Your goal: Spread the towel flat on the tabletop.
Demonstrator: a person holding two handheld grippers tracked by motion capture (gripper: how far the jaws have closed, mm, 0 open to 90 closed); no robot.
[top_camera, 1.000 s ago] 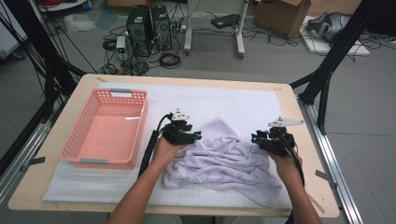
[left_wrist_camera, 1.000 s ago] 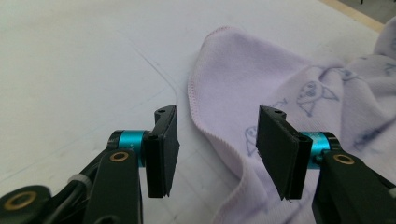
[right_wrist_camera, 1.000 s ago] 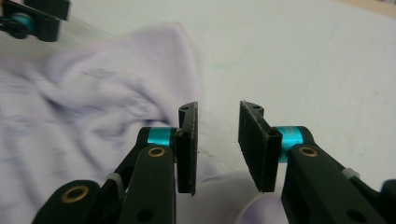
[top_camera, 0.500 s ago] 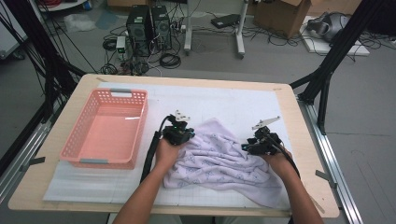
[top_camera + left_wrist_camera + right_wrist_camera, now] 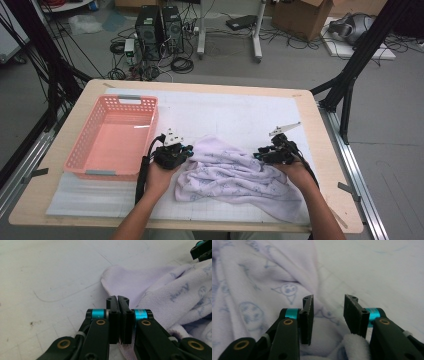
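Observation:
A pale lilac printed cloth [image 5: 235, 175] lies crumpled on the white mat, near the table's front edge. My left gripper [image 5: 189, 150] sits at the cloth's left edge. In the left gripper view its jaws [image 5: 117, 298] are pressed together, pinching a fold of the cloth [image 5: 175, 290], which runs back under them. My right gripper [image 5: 258, 156] rests on the cloth's right side. Its jaws [image 5: 328, 298] have just been opening and stand apart. The cloth [image 5: 262, 277] lies beneath and between them, and the pads do not press on it.
A pink plastic basket [image 5: 75, 155] stands empty at the left of the table. The white mat [image 5: 240, 110] covers most of the wooden tabletop [image 5: 325, 150]. Computers, cables and boxes are on the floor beyond the far edge.
My left gripper has shut on the cloth's left edge and moved left and toward me, dragging the cloth with it. My right gripper has come in onto the cloth and dropped lower.

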